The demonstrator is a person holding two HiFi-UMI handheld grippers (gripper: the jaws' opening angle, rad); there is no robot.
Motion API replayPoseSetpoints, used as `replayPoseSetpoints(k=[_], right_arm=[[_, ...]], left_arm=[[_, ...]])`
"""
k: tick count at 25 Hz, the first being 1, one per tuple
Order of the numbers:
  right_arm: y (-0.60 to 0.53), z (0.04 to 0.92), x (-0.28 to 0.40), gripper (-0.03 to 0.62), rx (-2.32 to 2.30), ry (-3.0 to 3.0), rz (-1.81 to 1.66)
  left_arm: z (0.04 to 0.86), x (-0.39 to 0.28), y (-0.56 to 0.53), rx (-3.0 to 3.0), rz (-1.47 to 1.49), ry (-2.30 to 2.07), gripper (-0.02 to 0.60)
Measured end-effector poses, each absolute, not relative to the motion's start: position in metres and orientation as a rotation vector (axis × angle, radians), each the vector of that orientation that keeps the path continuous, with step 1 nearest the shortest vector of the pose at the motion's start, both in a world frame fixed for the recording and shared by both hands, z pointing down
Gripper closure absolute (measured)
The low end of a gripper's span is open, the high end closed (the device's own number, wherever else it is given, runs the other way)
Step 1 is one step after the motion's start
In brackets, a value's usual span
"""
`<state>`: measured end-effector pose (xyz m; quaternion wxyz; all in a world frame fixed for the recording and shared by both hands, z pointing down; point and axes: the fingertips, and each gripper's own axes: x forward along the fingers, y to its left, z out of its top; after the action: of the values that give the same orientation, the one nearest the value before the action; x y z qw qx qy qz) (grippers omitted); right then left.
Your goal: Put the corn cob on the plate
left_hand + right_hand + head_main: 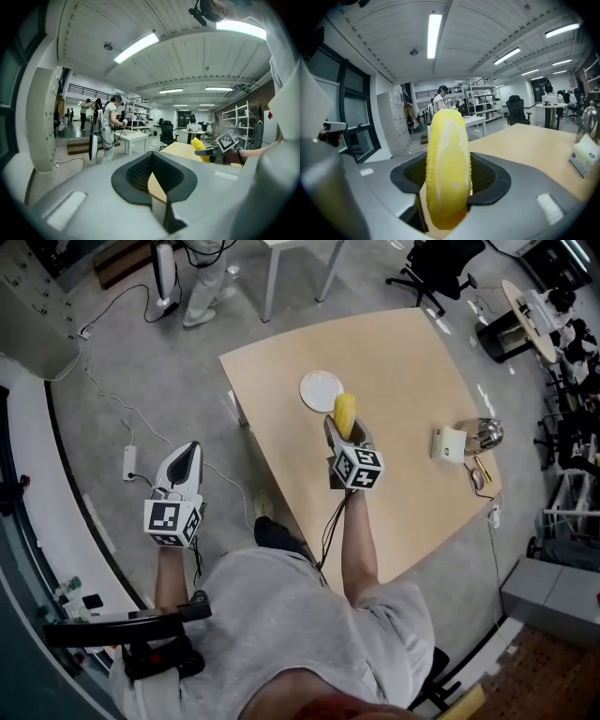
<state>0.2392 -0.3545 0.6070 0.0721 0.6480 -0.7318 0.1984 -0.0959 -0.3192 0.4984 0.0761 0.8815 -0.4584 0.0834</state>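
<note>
A yellow corn cob [345,414] stands upright between the jaws of my right gripper [347,427], which is shut on it over the wooden table [403,362]. In the right gripper view the corn cob [447,164] fills the gap between the dark pads [487,176]. The white plate [321,390] lies just beyond and slightly left of the cob, near the table's far left edge. My left gripper [186,451] hangs off the table to the left, over the floor, its tips together and holding nothing. From the left gripper [152,161] view the cob [200,149] shows far right.
A small white box [450,442] and a shiny metal kettle [485,433] sit at the table's right edge. A person [206,277] stands beyond the table by a white desk. Cables and a power strip [130,463] lie on the floor at left.
</note>
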Motion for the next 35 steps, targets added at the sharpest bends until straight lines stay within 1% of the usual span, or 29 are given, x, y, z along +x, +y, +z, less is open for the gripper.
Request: replayPoseSetpoints(k=[23,35], right_arm=[[-0.469,0.725,0.273,0.338,1.664,-2.0,0.787],[-0.492,0.77,0.271,0.338,1.557,-1.892,0.858]], left_arm=[[0.49,-0.093,-0.352,2.542,0.278,-1.539,0.561],[0.491,-0.097,-0.362,2.495,0.316,-1.604,0.563]])
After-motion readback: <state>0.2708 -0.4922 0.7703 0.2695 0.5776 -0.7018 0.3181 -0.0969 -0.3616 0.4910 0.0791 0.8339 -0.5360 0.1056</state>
